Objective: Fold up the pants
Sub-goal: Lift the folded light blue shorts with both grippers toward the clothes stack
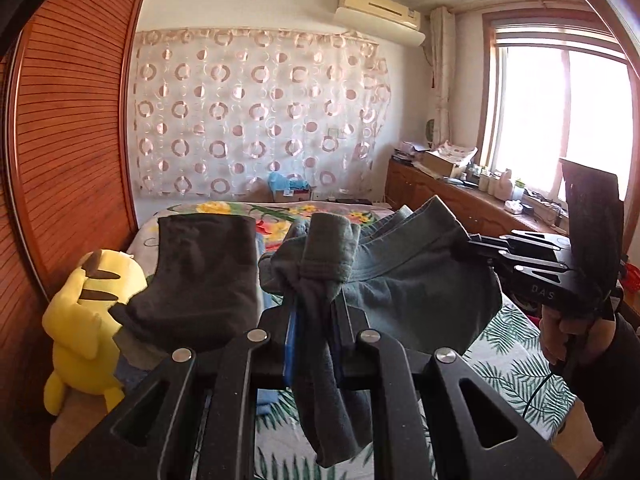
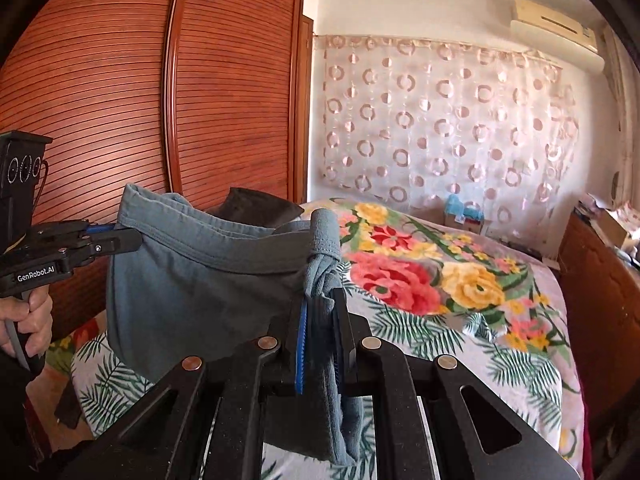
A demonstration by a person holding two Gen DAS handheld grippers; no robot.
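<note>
A lived-in bedroom in a home. A bed (image 2: pixel 460 320) under a blanket printed with big flowers and palm leaves fills the middle. A tall wooden wardrobe with slatted doors (image 2: pixel 224 92) stands along one side. A sheer curtain with pink circles (image 1: pixel 256 112) hangs on the far wall, below a wall air conditioner (image 1: pixel 380 12). A bright window (image 1: pixel 556 120) sits above a cluttered low wooden cabinet (image 1: pixel 444 196), and a yellow plush toy (image 1: pixel 88 320) rests beside the bed.
</note>
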